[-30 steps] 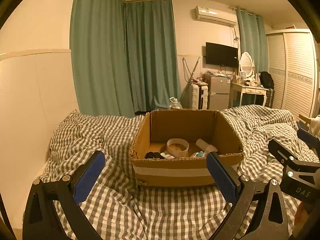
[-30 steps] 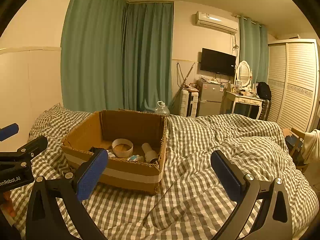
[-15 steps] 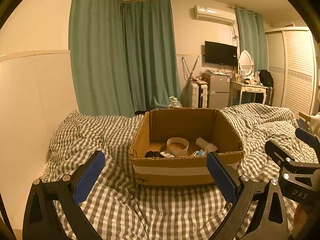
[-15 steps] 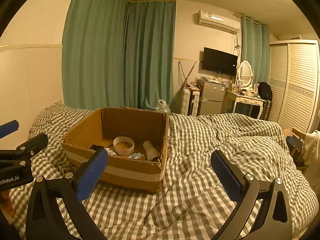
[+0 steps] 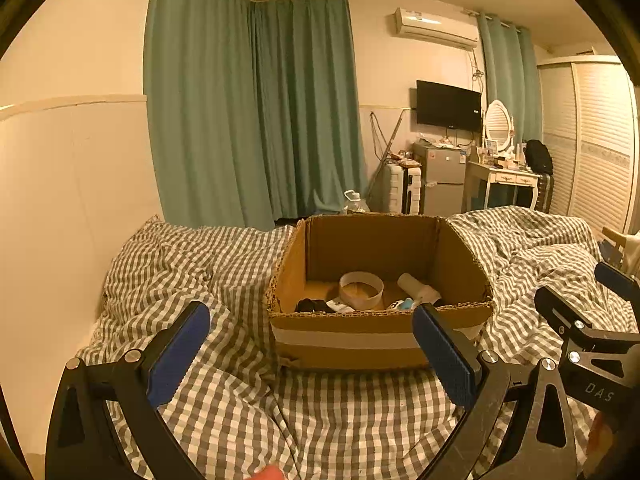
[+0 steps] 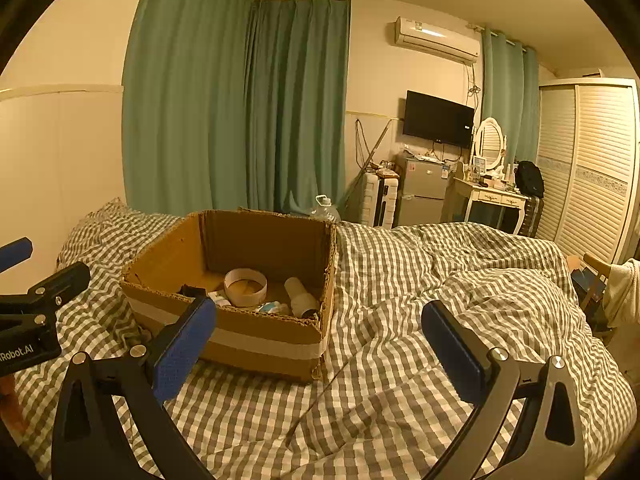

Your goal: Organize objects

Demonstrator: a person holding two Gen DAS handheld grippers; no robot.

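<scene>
An open cardboard box (image 5: 376, 338) (image 6: 256, 344) stands on the checked bed cover. Inside lie a white tape roll (image 5: 361, 289) (image 6: 245, 286), a white tube (image 5: 418, 289) (image 6: 302, 298), a small black thing (image 5: 314, 305) and some small items. My left gripper (image 5: 310, 354) is open and empty, a little in front of the box. My right gripper (image 6: 318, 352) is open and empty, in front of the box's right corner. Each gripper shows at the edge of the other's view.
The checked duvet (image 6: 460, 312) is rumpled, with raised folds to the right of the box. A white wall panel (image 5: 72, 208) runs along the bed's left side. Green curtains, a fridge, a dressing table and a wardrobe (image 6: 592, 168) stand beyond the bed.
Both views have shifted only slightly; the box sits a touch higher and nearer in the right wrist view. Both grippers stay open and empty.
</scene>
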